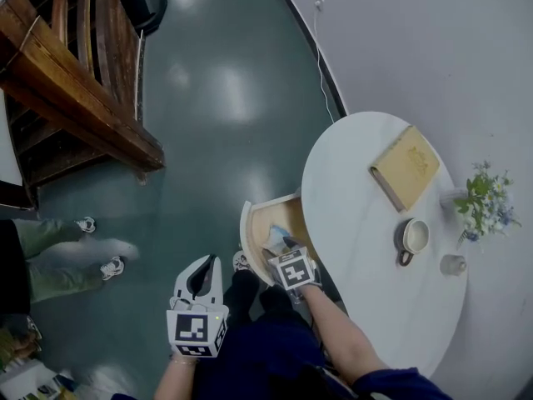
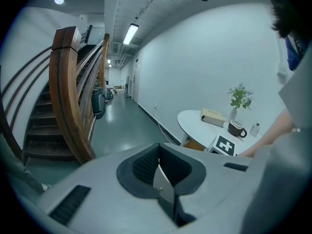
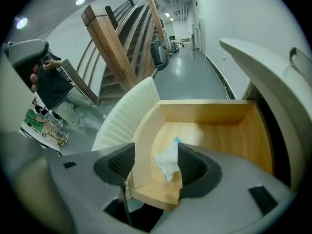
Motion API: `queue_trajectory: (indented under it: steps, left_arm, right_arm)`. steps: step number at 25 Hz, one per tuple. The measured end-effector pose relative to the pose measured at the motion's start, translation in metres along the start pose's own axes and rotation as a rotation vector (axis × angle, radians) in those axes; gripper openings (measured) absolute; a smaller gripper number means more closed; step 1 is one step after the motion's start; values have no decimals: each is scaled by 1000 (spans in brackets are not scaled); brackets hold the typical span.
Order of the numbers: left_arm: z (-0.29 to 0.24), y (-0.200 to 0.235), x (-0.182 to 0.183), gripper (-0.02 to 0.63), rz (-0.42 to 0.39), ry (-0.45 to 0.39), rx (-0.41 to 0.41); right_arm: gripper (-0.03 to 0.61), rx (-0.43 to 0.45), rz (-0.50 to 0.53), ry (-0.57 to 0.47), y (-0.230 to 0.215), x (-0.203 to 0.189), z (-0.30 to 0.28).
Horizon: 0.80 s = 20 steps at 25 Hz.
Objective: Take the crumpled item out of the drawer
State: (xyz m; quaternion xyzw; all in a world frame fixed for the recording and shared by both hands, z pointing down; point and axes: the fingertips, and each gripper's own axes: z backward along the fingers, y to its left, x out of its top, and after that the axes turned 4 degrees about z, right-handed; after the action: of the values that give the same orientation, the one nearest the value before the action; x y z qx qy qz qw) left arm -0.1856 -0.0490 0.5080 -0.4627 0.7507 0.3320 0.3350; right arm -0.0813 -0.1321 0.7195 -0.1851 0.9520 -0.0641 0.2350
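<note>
Already the drawer (image 3: pixel 209 130) stands open, yet the crumpled item (image 3: pixel 165 161) lies inside, ungripped, the right gripper (image 3: pixel 157 164) spread over it

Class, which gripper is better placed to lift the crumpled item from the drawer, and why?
Right. The right gripper is at the open drawer, jaws apart, the crumpled item beside them. The left gripper hangs over the floor, away from the drawer, jaws together.

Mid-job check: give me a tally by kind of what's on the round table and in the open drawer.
Book: 1
Mug: 1
Vase of flowers: 1
Small bottle: 1
Crumpled item, in the drawer: 1
Total: 5
</note>
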Motion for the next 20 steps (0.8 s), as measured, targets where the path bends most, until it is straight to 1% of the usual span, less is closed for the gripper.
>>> queue_trajectory:
  steps: [4,9,12,16,20]
  left_arm:
    - [1,12,-8,5,-1,30,20]
    - [-1,19,-14,5,10,52,33]
    - [-3,19,-15,5,9,61,32]
    - [-6,15,-19,5,10,73,15]
    - [-12,6,-25,5,-4,92,-16]
  right_arm:
    - [301,-25,48,71,-11,-6,-26]
    - [336,-52,27,121,-27,-13,-48]
    - [350,-62,34,159,-35,-21,-58]
    - [360,-37,83,223,-37,-32,-71]
    - [370,-18,106,268,-36,-38,-85]
